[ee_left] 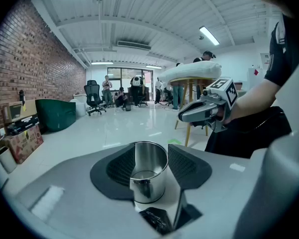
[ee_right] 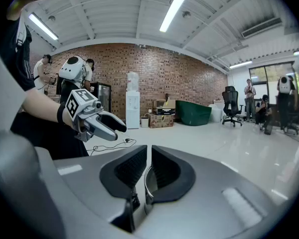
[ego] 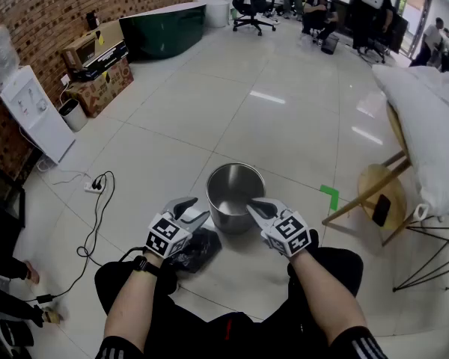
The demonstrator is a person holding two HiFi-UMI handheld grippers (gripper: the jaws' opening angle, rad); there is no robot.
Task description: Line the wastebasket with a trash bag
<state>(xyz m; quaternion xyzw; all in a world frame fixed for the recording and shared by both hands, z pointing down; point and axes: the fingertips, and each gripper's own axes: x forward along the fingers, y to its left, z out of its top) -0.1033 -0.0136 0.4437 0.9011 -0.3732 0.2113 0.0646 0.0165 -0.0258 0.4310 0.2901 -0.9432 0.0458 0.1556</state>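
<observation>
Nearest the lens, two bare forearms are seen reaching forward over dark-clad knees, each carrying a gripper low above the tiled floor (ego: pixel 284 126).

At left, a crumpled black trash bag (ego: pixel 197 249) lies on the tiles, not yet unfolded and entirely outside the bin. It sits just under and beside the left gripper (ego: pixel 188 212). This gripper's jaws are held wide apart with nothing between them, a posture judged to suit a downward pick of the bag.

At centre, the steel wastebasket (ego: pixel 234 193) stands upright, empty and unlined, between the two grippers, so the task is judged barely begun.

At right, the right gripper (ego: pixel 256 206) is placed at the basket's near rim, with its jaws drawn almost together and only a slim gap left. It is probably positioned to steady the basket, though whether the rim is actually pinched cannot be settled from its own view.
</observation>
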